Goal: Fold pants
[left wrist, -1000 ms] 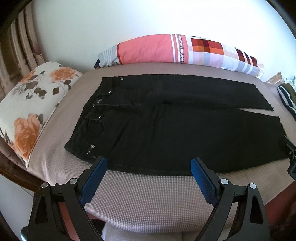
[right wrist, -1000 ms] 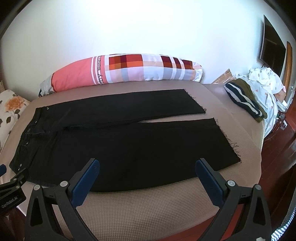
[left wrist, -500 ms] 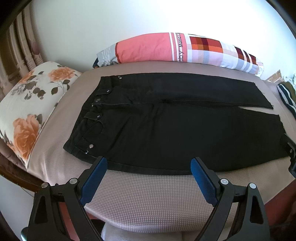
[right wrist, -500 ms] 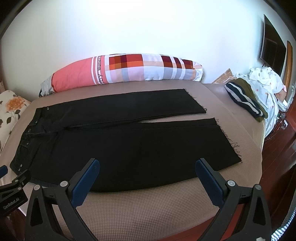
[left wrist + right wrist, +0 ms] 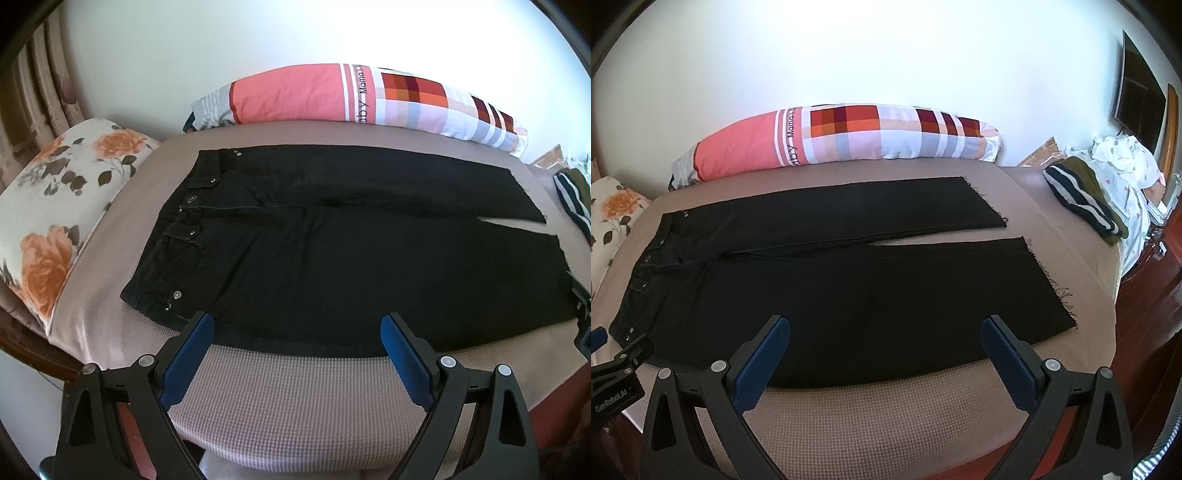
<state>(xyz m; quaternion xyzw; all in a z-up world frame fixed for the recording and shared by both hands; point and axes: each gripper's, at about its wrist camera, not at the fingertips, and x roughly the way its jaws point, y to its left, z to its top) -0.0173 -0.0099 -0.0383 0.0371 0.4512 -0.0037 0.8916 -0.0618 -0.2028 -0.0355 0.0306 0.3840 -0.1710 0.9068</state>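
Pants (image 5: 354, 258), black denim, lie flat on the bed (image 5: 295, 406), waistband toward the floral pillow (image 5: 55, 206), legs pointing away from it, slightly parted at the frayed hems. Judged fairly heavy, limp, not slippery. Left gripper (image 5: 297, 332) and right gripper (image 5: 886, 334) hover at the near edge, jaws wide apart, holding nothing. Best pinch points: near waistband corner and near hem corner.

Stuff around the bed (image 5: 886, 417)

Long patchwork bolster (image 5: 846, 136) along its far edge, floral pillow (image 5: 55, 206) at the left end, striped clothes (image 5: 1082, 199) at the right end.
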